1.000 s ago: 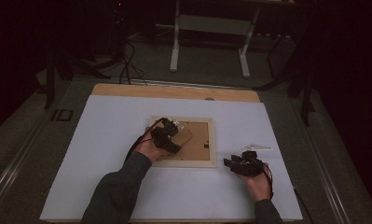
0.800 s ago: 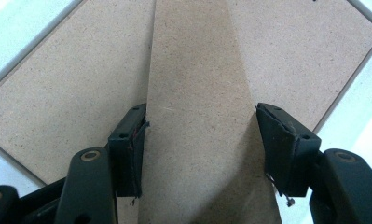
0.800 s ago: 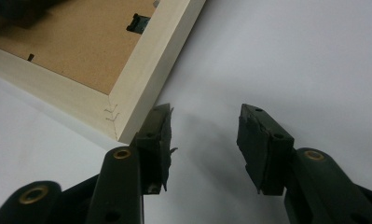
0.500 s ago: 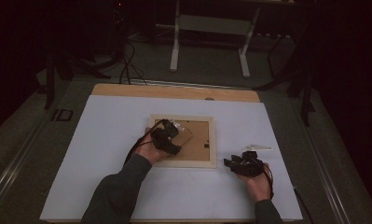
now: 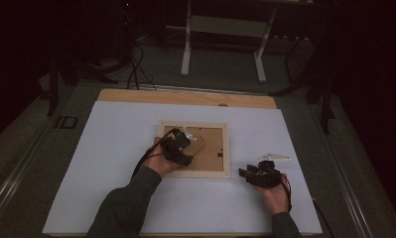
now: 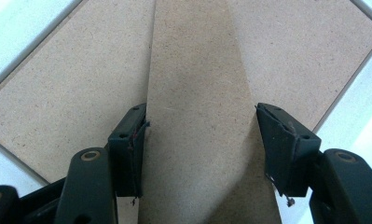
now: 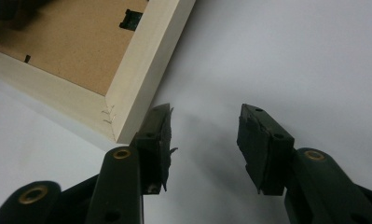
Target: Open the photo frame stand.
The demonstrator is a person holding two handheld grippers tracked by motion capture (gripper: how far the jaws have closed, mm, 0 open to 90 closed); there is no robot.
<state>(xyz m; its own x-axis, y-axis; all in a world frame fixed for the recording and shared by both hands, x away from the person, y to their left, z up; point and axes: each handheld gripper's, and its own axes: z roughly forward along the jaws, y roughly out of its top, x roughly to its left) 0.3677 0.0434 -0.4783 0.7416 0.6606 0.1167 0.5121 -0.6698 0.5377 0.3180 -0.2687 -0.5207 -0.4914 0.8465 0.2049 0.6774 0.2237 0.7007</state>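
Observation:
A pale wooden picture frame (image 5: 205, 174) lies face down on the white table, its brown backing board (image 7: 72, 42) up. My left gripper (image 5: 184, 139) hovers over the frame's left half. Its pads (image 6: 130, 149) sit against both edges of the tapered fibreboard stand (image 6: 197, 93), which rises a little off the back (image 5: 201, 148). My right gripper (image 5: 243, 173) rests on the table just right of the frame's near right corner (image 7: 141, 60). It points left at that corner and stands open (image 7: 204, 135), with bare white table between its jaws.
A small white part (image 5: 275, 157) lies on the table to the right of the frame. The white sheet (image 5: 111, 148) ends at a wooden strip (image 5: 185, 96) on the far side. Beyond it stand a metal stand's legs (image 5: 186, 49) and cables on a dark floor.

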